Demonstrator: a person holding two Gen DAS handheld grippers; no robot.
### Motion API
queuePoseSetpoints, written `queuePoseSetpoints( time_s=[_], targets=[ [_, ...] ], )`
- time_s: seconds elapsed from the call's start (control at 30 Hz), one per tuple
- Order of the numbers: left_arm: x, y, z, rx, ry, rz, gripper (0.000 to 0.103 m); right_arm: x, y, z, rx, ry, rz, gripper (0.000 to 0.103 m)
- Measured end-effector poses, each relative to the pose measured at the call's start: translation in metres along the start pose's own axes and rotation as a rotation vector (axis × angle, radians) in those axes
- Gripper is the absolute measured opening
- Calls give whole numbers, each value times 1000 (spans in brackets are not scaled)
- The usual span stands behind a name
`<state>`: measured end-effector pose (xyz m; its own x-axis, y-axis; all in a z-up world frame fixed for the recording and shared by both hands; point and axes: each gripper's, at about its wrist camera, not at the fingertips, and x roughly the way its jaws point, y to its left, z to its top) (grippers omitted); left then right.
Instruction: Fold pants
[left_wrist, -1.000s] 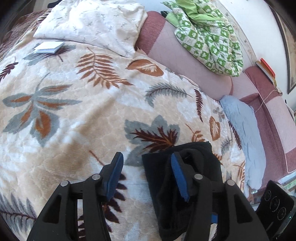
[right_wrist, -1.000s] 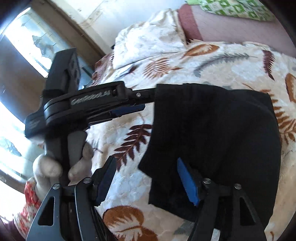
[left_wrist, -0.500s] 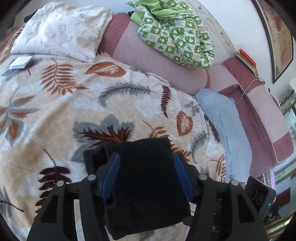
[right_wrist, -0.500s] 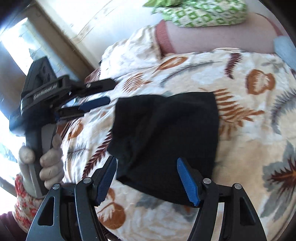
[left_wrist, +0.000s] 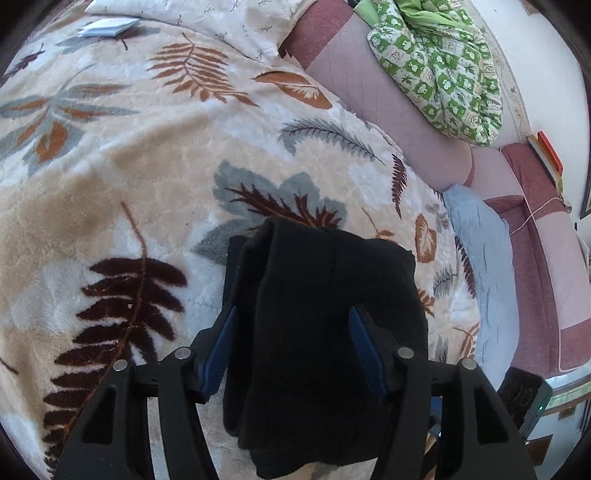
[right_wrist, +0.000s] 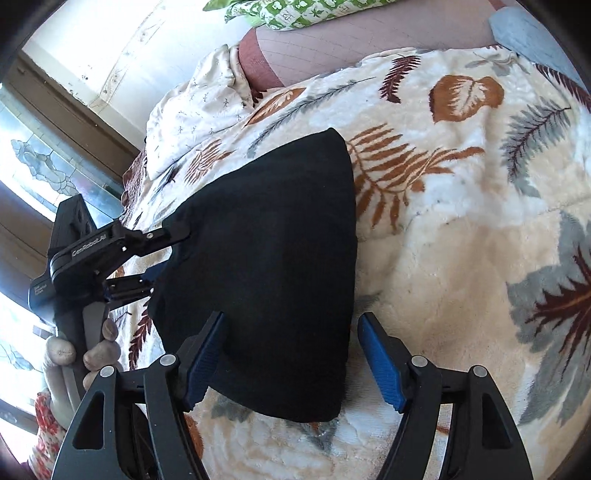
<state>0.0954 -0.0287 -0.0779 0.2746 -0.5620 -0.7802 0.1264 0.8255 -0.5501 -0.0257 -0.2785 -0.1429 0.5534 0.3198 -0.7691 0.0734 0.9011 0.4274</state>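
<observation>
The black pants lie folded into a thick bundle on the leaf-patterned blanket. My left gripper is open, its blue pads on either side of the bundle's near end. In the right wrist view the pants show as a dark folded block. My right gripper is open over the bundle's near right corner. The left gripper also shows there, held by a hand, its fingers at the bundle's left edge.
A cream pillow and a white packet lie at the blanket's far end. A green patterned cloth sits on the pink headboard cushion. A light blue cloth lies at the right. A window is at the left.
Both grippers stayed open and shifted over the folded pants. The left gripper came to straddle the bundle; the right view swung so the bundle sits left of centre.
</observation>
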Motion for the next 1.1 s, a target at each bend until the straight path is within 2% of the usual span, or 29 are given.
queuePoseSetpoints(
  time_s=[0.13, 0.2, 0.3, 0.53, 0.63, 0.8, 0.87, 0.97, 1.1],
  targets=[
    [-20, -11, -18, 70, -58, 87, 61, -21, 11, 5, -50, -83, -47, 78],
    [-20, -12, -28, 79, -59, 113, 61, -28, 17, 7, -70, -116, -43, 78],
    [-15, -9, -45, 78, -50, 149, 61, -25, 28, 6, -105, -119, -45, 78],
    [-8, 3, -59, 29, -40, 125, 63, 7, 24, -9, -121, -37, -98, 79],
    [-16, 1, -62, 21, -56, 120, 63, 6, 16, -8, -88, -32, -62, 80],
    [-26, -4, -61, 30, -75, 57, 64, -6, 8, -3, -53, -56, 1, 80],
    [-25, -4, -58, 27, -76, 77, 64, -10, 1, 3, -16, -61, 37, 80],
    [-25, -10, -56, 47, -85, 113, 64, -16, -9, 11, 30, -80, 41, 80],
    [-22, -13, -51, 50, -73, 93, 64, -18, -17, 17, 62, -75, 69, 80]
  ],
)
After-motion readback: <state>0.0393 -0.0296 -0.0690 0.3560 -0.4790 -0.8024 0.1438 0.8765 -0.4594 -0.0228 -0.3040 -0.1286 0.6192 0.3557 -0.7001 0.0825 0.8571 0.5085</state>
